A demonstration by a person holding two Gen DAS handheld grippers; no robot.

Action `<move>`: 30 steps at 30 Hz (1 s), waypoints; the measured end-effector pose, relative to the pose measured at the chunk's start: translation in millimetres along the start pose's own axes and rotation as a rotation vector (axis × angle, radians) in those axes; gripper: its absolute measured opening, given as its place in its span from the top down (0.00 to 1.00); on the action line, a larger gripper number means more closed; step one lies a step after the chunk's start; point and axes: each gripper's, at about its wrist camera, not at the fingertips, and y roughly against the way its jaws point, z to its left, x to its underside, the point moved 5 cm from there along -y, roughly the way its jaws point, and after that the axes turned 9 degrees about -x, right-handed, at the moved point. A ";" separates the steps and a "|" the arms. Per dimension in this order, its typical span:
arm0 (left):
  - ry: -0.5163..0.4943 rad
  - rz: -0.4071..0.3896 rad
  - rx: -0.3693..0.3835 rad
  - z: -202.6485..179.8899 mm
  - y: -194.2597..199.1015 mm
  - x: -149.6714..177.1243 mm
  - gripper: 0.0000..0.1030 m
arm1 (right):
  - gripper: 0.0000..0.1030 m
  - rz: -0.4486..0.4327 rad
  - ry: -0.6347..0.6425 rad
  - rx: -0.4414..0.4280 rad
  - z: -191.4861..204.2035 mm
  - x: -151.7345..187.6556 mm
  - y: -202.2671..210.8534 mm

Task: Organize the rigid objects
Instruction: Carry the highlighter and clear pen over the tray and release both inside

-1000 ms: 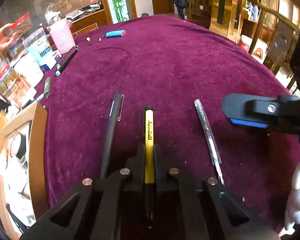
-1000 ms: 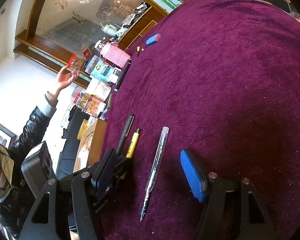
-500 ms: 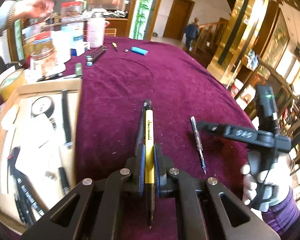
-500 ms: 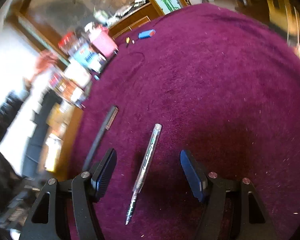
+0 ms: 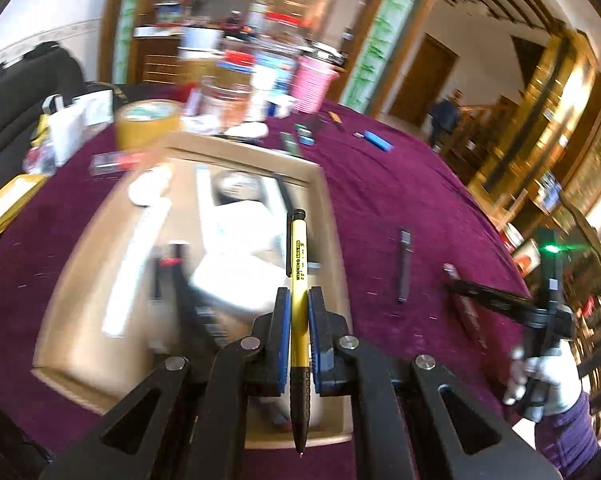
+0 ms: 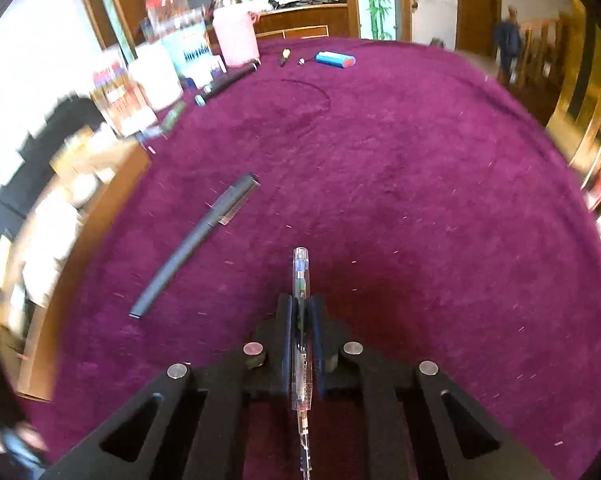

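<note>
Gripping the yellow pen (image 5: 298,280) pretty solidly, your left gripper (image 5: 299,300) has both blue pads pinched on its barrel, black tip pointing back at the camera and clip end sticking out forward. It's up in the air over the right edge of the wooden tray (image 5: 332,216), which is already full of blurry white and black stuff I can't really make out. That tray sits on the purple tablecloth (image 5: 380,184) toward the table's left edge, with a tape roll (image 5: 146,122) and a pink cup (image 5: 312,84) just past its far rim.

Moving right, the dark grey pen (image 6: 192,244) lies loose on the cloth between the tray and your other hand, slanted, touching nothing.

Further right, your right gripper (image 6: 300,316) is clamped narrow on the clear pen (image 6: 301,280), cap end poking out ahead, tip trailing back toward the lens. Whether the clear pen is off the cloth or touching it, I can't tell. Way off near the far edge there's a blue lighter-looking thing (image 6: 334,59).
</note>
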 end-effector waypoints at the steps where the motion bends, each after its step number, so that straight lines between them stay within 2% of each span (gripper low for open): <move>1: 0.015 -0.002 -0.014 10.4 0.9 -1.1 0.92 | 0.91 -0.014 -0.012 -0.028 1.0 -0.9 5.0; 8: 0.087 0.035 -0.130 64.5 -4.7 -0.4 0.92 | 0.91 -0.065 -0.034 -0.247 48.5 -14.6 30.9; 13: 0.087 0.074 -0.221 83.0 -23.0 -1.0 0.92 | 0.90 -0.012 0.015 -0.379 105.9 -21.7 22.9; 18: 0.076 0.087 -0.308 98.8 -40.4 -7.9 0.92 | 0.90 0.061 0.043 -0.467 157.4 -30.0 -3.2; 20: 0.080 0.093 -0.310 103.1 -44.8 -8.0 0.91 | 0.90 0.087 0.066 -0.485 182.4 -34.3 -17.2; 22: 0.085 0.091 -0.300 103.5 -43.2 -7.0 0.86 | 0.90 0.112 0.075 -0.499 199.8 -37.3 -29.6; 24: 0.092 0.072 -0.278 102.5 -37.5 -5.7 0.69 | 0.90 0.136 0.080 -0.511 219.0 -42.8 -45.9; 26: 0.098 0.046 -0.252 101.2 -29.1 -4.8 0.58 | 0.90 0.157 0.090 -0.517 236.3 -49.0 -61.7; 30: 0.116 0.006 -0.209 103.2 -10.4 -3.4 0.55 | 0.90 0.198 0.115 -0.495 266.3 -58.7 -98.7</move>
